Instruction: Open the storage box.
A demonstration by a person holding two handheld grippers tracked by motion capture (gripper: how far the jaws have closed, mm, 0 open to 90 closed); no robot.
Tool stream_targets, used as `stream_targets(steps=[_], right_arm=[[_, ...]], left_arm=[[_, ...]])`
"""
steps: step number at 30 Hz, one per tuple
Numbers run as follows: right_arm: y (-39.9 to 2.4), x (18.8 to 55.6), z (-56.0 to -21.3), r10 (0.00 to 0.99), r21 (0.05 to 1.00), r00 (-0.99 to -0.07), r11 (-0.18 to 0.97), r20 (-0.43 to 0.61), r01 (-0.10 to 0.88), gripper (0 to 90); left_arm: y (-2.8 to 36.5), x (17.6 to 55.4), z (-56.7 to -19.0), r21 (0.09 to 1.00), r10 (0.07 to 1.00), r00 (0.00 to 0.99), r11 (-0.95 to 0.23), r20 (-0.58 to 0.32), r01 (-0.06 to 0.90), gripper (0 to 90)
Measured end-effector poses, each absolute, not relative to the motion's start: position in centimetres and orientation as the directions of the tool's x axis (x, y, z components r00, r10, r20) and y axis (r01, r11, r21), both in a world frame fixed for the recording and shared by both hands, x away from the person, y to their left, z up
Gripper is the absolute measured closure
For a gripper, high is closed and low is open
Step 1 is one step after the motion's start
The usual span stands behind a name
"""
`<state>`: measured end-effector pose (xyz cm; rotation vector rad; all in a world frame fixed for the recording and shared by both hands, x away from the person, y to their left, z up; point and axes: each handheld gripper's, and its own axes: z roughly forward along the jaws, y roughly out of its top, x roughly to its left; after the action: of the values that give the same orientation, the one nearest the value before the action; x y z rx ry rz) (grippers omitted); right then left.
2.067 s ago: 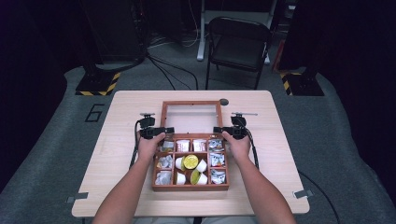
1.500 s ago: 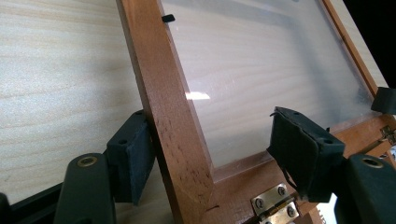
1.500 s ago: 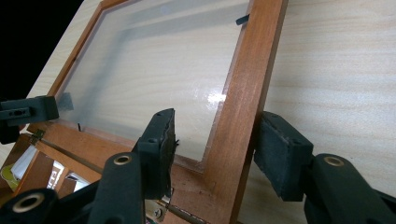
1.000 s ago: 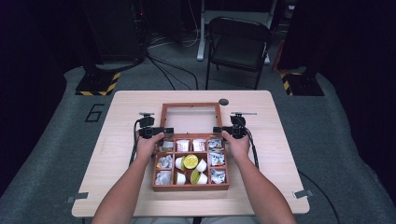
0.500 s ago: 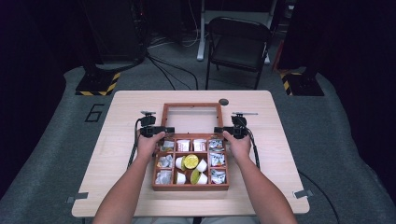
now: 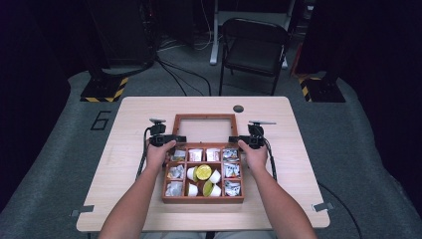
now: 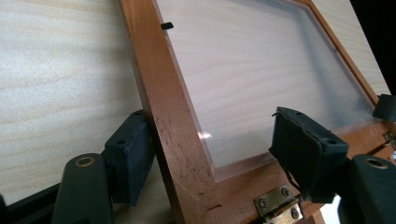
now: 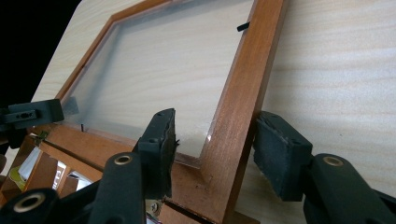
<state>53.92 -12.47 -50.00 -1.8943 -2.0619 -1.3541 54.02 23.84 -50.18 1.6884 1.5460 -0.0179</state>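
Note:
A wooden box (image 6: 203, 200) with several compartments holds white cups, yellow-green pieces and packets. Its lid (image 6: 205, 117), a wood frame around a clear pane, lies open flat on the table behind it. My left gripper (image 6: 178, 139) (image 7: 217, 154) straddles the lid's left rail (image 7: 163, 93). Its jaws have just been opening: one pad sits beside the rail and the other stands well off over the pane. My right gripper (image 6: 233, 140) (image 8: 222, 149) straddles the right rail (image 8: 243, 93), its outer pad at the wood and a gap at the inner pad.
A brass hinge (image 7: 275, 205) joins lid and box. A small black disc (image 6: 238, 108) lies on the table (image 6: 129, 199) behind the lid. A folding chair (image 6: 254, 45) stands beyond the far edge. Bare tabletop lies to both sides of the box.

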Motion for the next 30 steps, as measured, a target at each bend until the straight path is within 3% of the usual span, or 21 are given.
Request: stream_targets(steps=[13,16,22,30], right_arm=[[-12.5,53.7,-49.7,0.799,0.537,-0.234,-0.127,0.554,0.834,47.8],[-12.8,53.4,-49.2,0.824,0.583,-0.268,-0.091,0.499,0.807,43.5],[-13.2,52.8,-48.4,0.826,0.593,-0.273,-0.09,0.493,0.8,42.3],[-12.4,51.1,-46.3,0.813,0.659,-0.359,-0.041,0.459,0.751,39.8]], left_arm=[[23.9,53.8,-50.0,0.552,0.827,0.247,0.09,-0.506,0.829,29.5],[24.1,53.6,-49.8,0.557,0.83,0.26,0.072,-0.493,0.828,30.2],[24.4,53.1,-49.2,0.562,0.837,0.273,0.049,-0.474,0.826,30.3],[25.1,51.1,-47.7,0.595,0.83,0.282,0.073,-0.481,0.8,32.1]])
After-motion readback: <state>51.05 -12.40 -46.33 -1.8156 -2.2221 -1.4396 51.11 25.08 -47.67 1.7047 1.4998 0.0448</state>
